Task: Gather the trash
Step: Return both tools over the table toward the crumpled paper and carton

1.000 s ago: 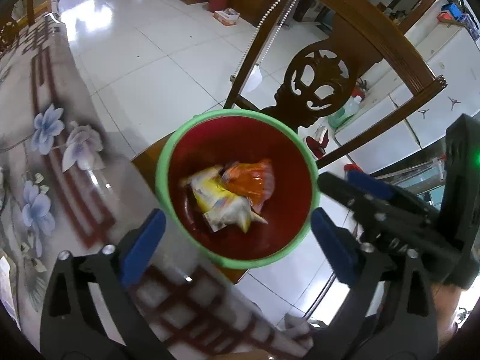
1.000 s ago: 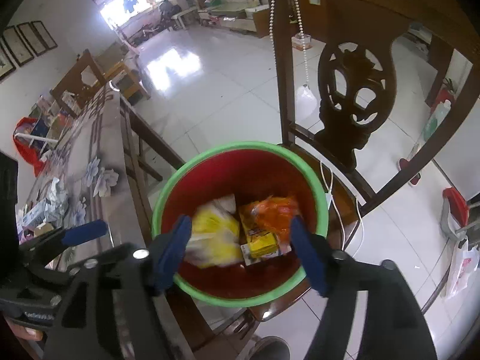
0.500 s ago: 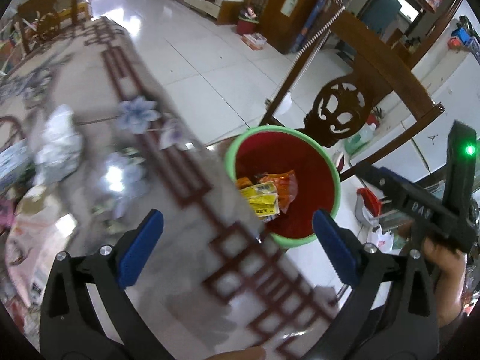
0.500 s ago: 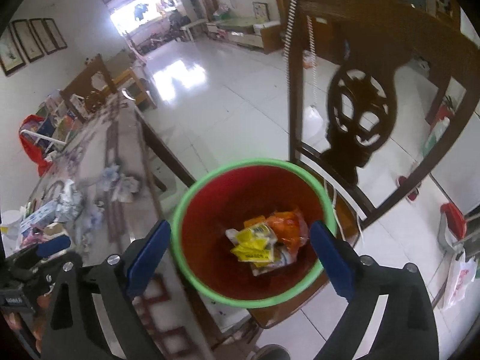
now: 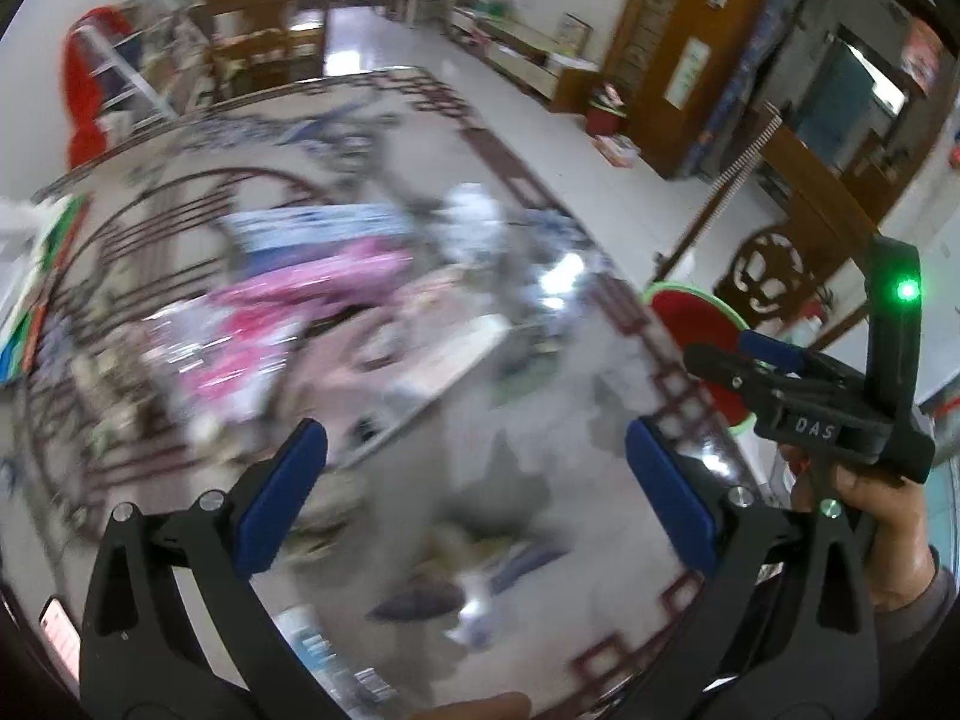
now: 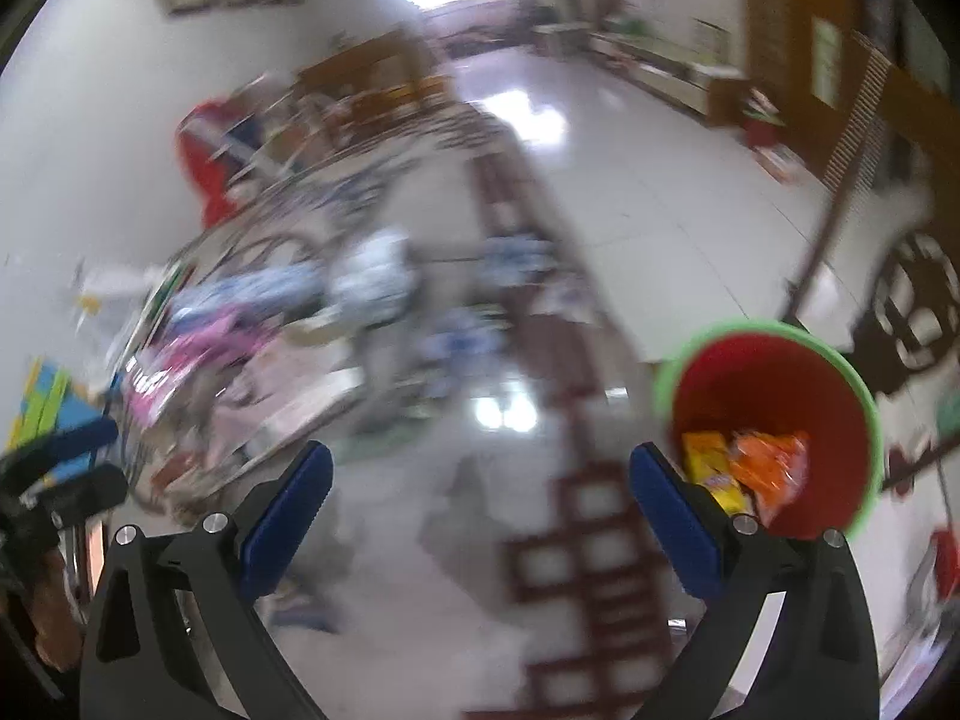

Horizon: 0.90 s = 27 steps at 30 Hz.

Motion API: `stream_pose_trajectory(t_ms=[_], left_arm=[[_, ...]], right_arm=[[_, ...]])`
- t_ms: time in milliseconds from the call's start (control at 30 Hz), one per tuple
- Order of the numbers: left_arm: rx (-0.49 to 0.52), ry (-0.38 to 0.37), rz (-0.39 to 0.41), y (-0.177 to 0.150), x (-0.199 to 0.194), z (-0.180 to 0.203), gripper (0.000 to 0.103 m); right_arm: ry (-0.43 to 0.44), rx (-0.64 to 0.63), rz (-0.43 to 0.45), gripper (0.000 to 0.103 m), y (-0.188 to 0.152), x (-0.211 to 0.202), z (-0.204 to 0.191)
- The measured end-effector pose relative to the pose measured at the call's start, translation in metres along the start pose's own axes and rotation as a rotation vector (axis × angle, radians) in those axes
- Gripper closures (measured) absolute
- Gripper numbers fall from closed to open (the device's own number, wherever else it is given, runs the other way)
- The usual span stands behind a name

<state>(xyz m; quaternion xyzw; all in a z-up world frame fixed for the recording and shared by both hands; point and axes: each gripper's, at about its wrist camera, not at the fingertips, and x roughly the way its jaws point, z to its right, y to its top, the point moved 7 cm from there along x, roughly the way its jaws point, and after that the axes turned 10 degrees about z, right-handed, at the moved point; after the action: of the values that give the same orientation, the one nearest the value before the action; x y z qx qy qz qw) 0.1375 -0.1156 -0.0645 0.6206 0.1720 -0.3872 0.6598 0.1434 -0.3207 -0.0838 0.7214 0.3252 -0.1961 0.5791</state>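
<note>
The red bin with a green rim [image 6: 780, 420] stands at the right off the table's edge, with yellow and orange wrappers [image 6: 750, 468] inside. In the left wrist view the bin [image 5: 702, 330] is partly hidden behind my right gripper [image 5: 768, 354]. My left gripper [image 5: 474, 498] is open and empty above the patterned table [image 5: 540, 480]. My right gripper [image 6: 474, 510] is open and empty above the same table. Blurred trash lies at the table's middle: a pink wrapper [image 5: 288, 324], a crumpled white piece [image 6: 378, 282].
A carved wooden chair [image 5: 798, 228] stands behind the bin. More blurred packets and paper [image 6: 228, 330] crowd the table's left side. A wooden bench [image 5: 270, 42] and a red bag [image 5: 84, 96] are at the far end. White tiled floor [image 6: 660, 180] lies to the right.
Both grippers have swung left from above the bin to above the table. The bin has slid to the right of both views. Both views are blurred now.
</note>
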Motion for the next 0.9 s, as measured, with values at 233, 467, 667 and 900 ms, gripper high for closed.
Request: stream_pose_trajectory(t_ms=[233, 467, 667, 900], left_arm=[[-0.066, 0.094, 0.015, -0.028, -0.035, -0.085, 0.005], [-0.14, 0.119, -0.009, -0.065, -0.043, -0.139, 0.005], [-0.153, 0.062, -0.046, -0.082, -0.022, -0.127, 0.005], [-0.119, 0.053, -0.059, -0.081, 0.004, -0.102, 0.005]], right_arm=[[0.063, -0.088, -0.026, 0.008, -0.005, 0.023, -0.07], [0.089, -0.134, -0.068, 0.008, -0.015, 0.044, -0.104], [0.087, -0.159, -0.083, 0.008, -0.019, 0.054, -0.114], [0.087, -0.149, -0.093, 0.008, -0.016, 0.066, -0.112]])
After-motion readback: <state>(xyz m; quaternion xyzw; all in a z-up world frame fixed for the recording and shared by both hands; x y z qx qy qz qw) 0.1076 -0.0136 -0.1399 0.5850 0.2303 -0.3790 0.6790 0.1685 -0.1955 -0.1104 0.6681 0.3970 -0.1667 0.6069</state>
